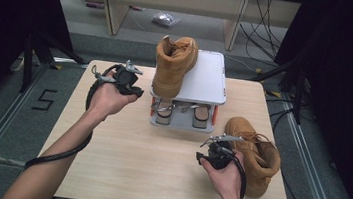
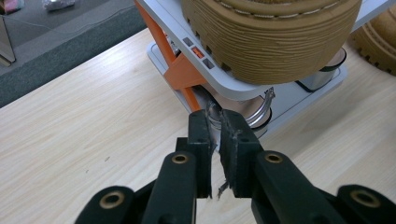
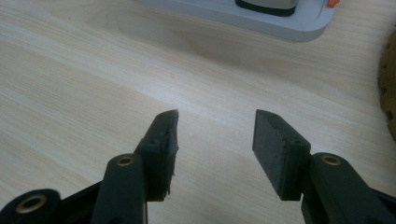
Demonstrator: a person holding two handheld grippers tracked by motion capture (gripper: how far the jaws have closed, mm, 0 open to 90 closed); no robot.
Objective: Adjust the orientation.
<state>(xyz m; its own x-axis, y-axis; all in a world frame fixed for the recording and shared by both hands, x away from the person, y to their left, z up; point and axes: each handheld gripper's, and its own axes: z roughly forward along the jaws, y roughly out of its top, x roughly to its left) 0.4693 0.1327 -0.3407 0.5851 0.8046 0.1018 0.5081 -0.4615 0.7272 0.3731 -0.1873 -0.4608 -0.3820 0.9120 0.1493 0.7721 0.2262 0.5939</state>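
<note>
So the left gripper [image 2: 215, 122] jaws are barely apart, holding nothing, beside the rack [image 1: 207, 78] with one boot [image 1: 172, 64] on top; right gripper [image 3: 215, 116] gapes empty near the table's right edge, ready for the other boot [image 1: 256, 154]

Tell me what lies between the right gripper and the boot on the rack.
High view: bare tabletop, then the rack's front edge, between the right gripper and that boot.

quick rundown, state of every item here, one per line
boot on rack: upright on the top shelf, toe toward the person, sole overhanging the front edge
second boot: on the table right of the rack, beside the right hand, not held
rack: standing on the table, lower shelf holding round metal parts
left tool: nearly shut, narrow gap, nothing between the pads
right tool: open, empty, over bare table
</note>
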